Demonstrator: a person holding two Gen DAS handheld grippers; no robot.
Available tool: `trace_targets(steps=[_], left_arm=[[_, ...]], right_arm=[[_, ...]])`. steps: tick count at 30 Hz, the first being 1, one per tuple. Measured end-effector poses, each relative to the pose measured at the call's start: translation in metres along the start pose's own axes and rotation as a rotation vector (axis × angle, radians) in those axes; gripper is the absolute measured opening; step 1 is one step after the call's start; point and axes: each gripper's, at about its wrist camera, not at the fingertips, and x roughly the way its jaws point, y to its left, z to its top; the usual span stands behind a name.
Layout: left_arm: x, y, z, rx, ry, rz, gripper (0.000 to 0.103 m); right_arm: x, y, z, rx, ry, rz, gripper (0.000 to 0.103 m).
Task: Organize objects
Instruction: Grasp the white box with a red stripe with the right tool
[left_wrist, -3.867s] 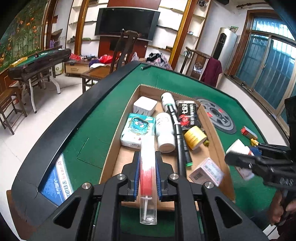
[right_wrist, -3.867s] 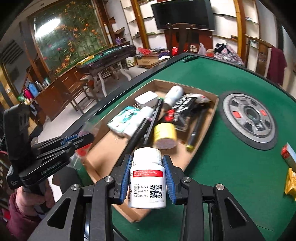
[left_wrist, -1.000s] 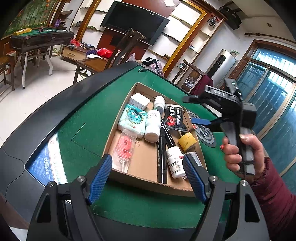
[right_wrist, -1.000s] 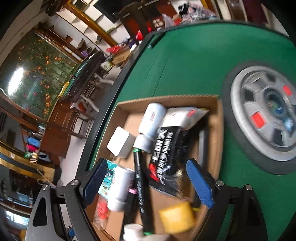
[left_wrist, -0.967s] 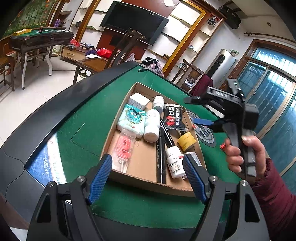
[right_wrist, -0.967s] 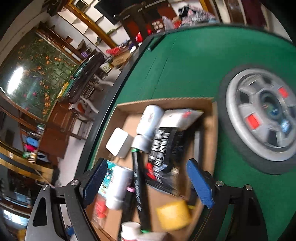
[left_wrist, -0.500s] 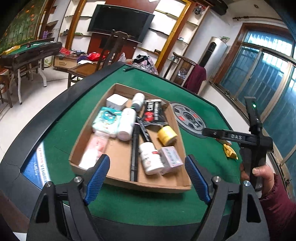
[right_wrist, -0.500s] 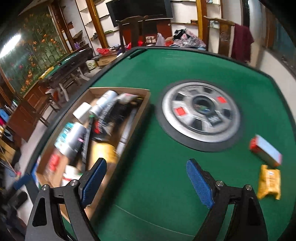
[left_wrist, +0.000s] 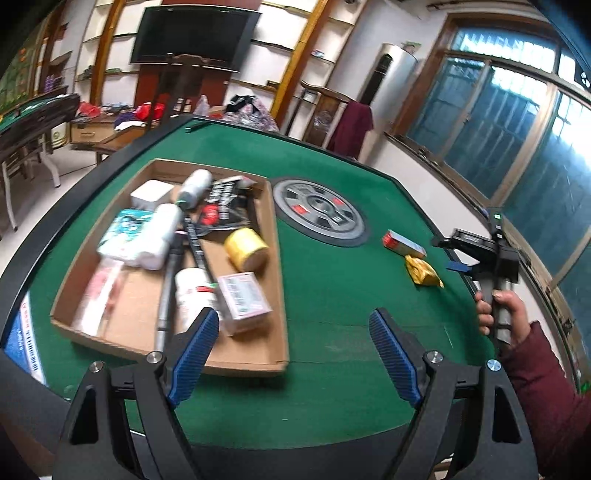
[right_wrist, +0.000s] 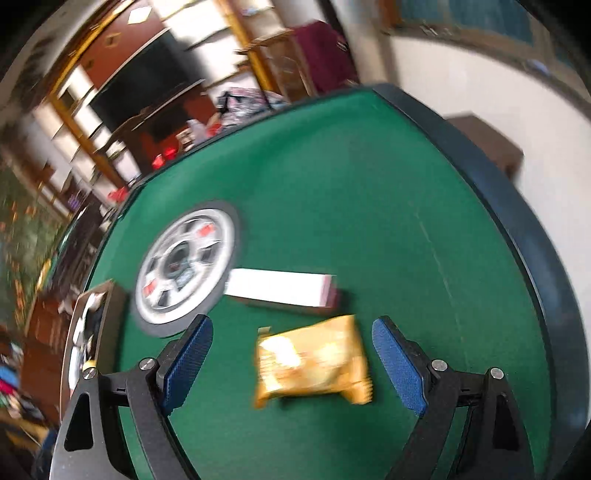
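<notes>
The left gripper (left_wrist: 293, 349) is spread wide with nothing between its blue pads (left_wrist: 192, 356); its jaws have just been opening a little further. It hangs over the green desk (left_wrist: 332, 295), just beside the near right corner of the cardboard tray (left_wrist: 275, 295). The tray holds a yellow roll (left_wrist: 246, 248), a white bottle (left_wrist: 192, 291) lying on its side, a small pinkish box (left_wrist: 243, 301) touching that bottle, a black pouch (left_wrist: 221, 206), a long black pen (left_wrist: 195, 247), another white bottle (left_wrist: 159, 236), a tissue pack (left_wrist: 122, 229) and a white box (left_wrist: 151, 192); much of it is blurred.

Right of the tray the round dial (left_wrist: 319, 210) is set in the desk. Beyond it lie a red-ended box (left_wrist: 402, 243) and a yellow packet (left_wrist: 423, 271), just beside each other.

The right gripper (right_wrist: 291, 360) is spread wide too, empty, held by a hand (left_wrist: 498, 310) in a maroon sleeve (left_wrist: 546, 398). In its own view, which is blurred, the yellow packet (right_wrist: 314, 363) lies on the desk (right_wrist: 351, 184) between its pads (right_wrist: 397, 363), touching neither. The box (right_wrist: 280, 290) lies just behind the packet, one end reaching the dial (right_wrist: 184, 262)
</notes>
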Motion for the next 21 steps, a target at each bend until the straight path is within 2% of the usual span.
trace_targets(steps=[3, 6, 14, 17, 21], left_arm=[[0.004, -0.016, 0.000, 0.037, 0.012, 0.001, 0.083], [0.007, -0.026, -0.001, 0.060, 0.024, 0.011, 0.083], [0.024, -0.045, -0.003, 0.081, 0.075, 0.009, 0.083], [0.031, -0.051, -0.004, 0.094, 0.093, 0.007, 0.083], [0.041, -0.057, -0.003, 0.101, 0.112, 0.015, 0.083]], right_arm=[[0.024, -0.013, -0.002, 0.064, 0.078, 0.073, 0.091], [0.035, -0.003, -0.011, 0.068, 0.114, 0.144, 0.093], [0.050, 0.076, -0.055, -0.155, 0.229, 0.239, 0.093], [0.042, 0.097, -0.069, -0.286, 0.201, 0.190, 0.092], [0.018, 0.109, -0.072, -0.441, 0.057, 0.023, 0.092]])
